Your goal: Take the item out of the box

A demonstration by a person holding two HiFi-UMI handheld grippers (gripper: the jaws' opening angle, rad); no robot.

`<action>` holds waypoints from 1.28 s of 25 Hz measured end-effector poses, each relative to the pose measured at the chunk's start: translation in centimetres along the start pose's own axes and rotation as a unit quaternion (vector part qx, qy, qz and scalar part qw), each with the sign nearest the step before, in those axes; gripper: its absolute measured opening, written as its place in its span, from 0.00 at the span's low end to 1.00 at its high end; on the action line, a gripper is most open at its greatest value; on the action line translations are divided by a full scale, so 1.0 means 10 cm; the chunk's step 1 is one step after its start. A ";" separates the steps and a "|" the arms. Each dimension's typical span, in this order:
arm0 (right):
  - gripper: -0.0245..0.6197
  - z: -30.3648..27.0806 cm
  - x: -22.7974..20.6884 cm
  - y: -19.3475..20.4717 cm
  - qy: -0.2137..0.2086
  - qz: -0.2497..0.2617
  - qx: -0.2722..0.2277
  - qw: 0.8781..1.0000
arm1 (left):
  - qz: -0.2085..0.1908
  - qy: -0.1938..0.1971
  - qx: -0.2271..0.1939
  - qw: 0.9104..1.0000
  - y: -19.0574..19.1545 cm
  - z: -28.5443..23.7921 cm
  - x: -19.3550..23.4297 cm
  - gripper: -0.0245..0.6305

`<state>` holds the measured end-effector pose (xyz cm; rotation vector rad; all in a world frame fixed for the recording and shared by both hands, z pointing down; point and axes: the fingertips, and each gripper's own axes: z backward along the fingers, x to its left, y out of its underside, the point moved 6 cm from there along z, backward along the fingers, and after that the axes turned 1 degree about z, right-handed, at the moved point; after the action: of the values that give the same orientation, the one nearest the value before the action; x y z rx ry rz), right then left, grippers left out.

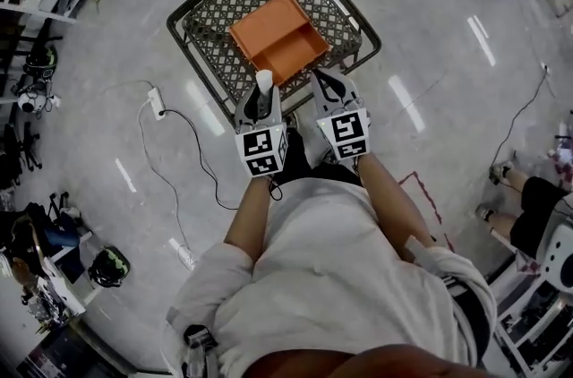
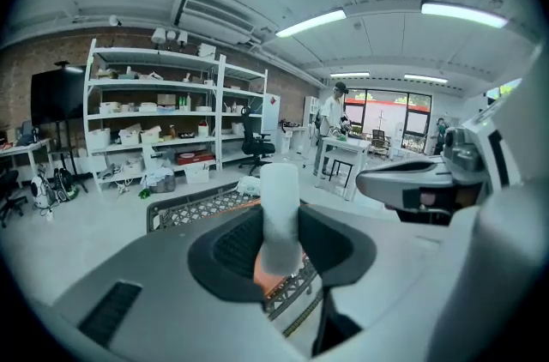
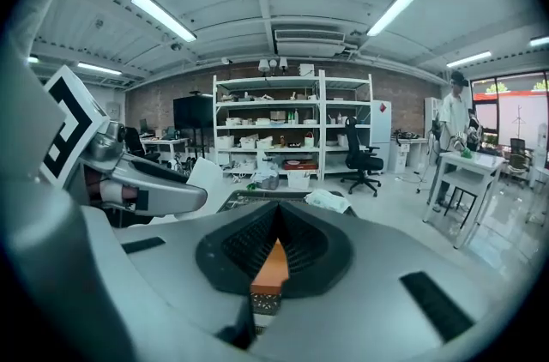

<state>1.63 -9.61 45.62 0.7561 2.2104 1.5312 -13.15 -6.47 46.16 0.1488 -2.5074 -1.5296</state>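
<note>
Surface (image 1: 211,20): mesh; orange box (image 1: 279,38) at centre.
Left gripper (image 1: 260,96): clamped on white tube (image 2: 279,214).
Right gripper (image 1: 324,83): jaws together.

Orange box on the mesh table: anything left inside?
The head view shows only bare orange floor inside the orange box. Its near corner is covered by the left gripper, which is shut on the white cylinder.
</note>
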 end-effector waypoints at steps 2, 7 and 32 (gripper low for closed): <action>0.04 0.10 0.01 -0.09 0.001 0.006 -0.014 1.000 | -0.004 -0.001 -0.015 1.000 -0.09 0.09 -0.05 0.24; 0.04 0.33 -0.01 -0.31 0.014 0.010 -0.047 0.999 | -0.011 0.004 -0.050 0.999 -0.30 0.34 -0.20 0.24; 0.04 1.06 0.03 -1.26 0.049 0.063 -0.176 0.981 | -0.057 0.016 -0.175 0.983 -1.06 1.00 -0.53 0.24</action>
<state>4.43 -4.91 30.05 0.7319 1.9042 1.9915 -10.37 -1.66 31.71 0.2625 -2.1944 -1.9659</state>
